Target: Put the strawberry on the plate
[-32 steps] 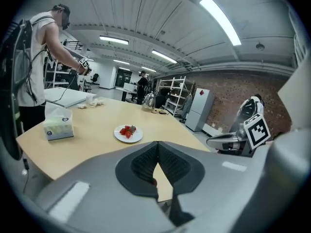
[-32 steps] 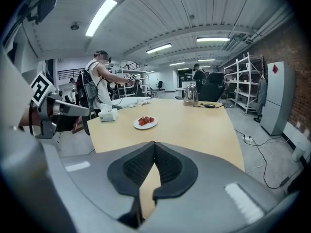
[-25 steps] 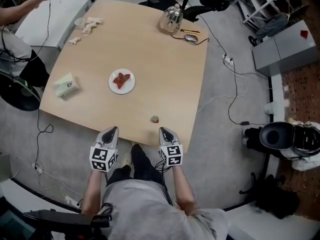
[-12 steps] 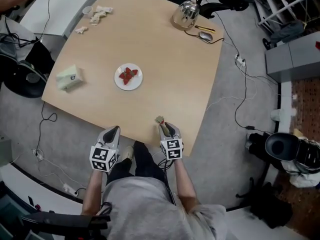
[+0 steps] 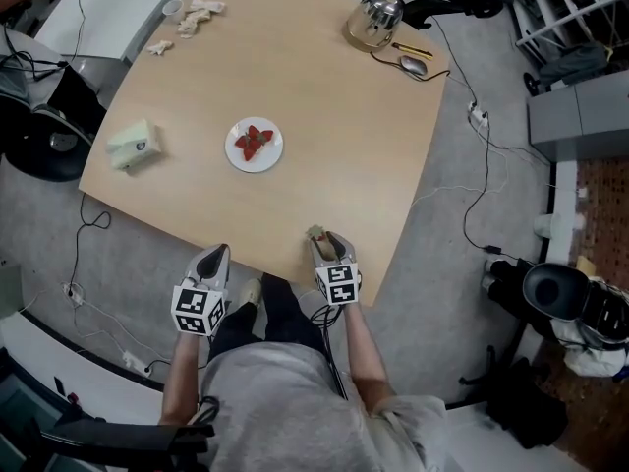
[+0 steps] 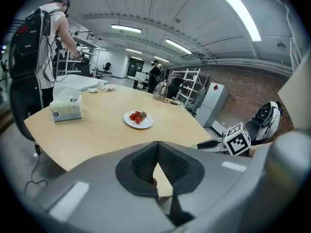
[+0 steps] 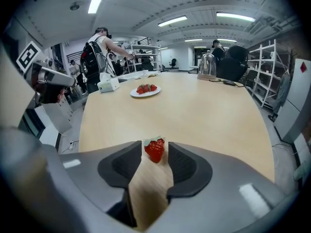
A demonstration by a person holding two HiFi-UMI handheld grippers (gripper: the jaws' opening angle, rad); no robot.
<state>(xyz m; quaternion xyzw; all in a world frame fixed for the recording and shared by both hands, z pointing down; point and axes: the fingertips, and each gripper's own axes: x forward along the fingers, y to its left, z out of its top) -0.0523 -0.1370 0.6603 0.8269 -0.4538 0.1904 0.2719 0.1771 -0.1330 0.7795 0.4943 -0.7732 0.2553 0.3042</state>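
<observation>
Grey jaws of our right gripper (image 5: 326, 240) stand apart around the strawberry (image 7: 154, 150).
They have just been opening, and their pads do not press the fruit, which rests near the front edge of the wooden table (image 5: 334, 116). Our left gripper (image 6: 157, 149) hangs just off that edge, its jaws closed together on nothing. Farther up the table, well apart, the white plate (image 5: 232, 151) carries other strawberries (image 5: 255, 142), with a tissue box (image 5: 132, 146) to its left.

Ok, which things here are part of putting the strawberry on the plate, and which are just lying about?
Job: strawberry at the near table edge, between the right tongs, whose jaws have just been opening; plate with strawberries already on it.
Lying about: tissue box, kettle, mouse, crumpled tissues.
</observation>
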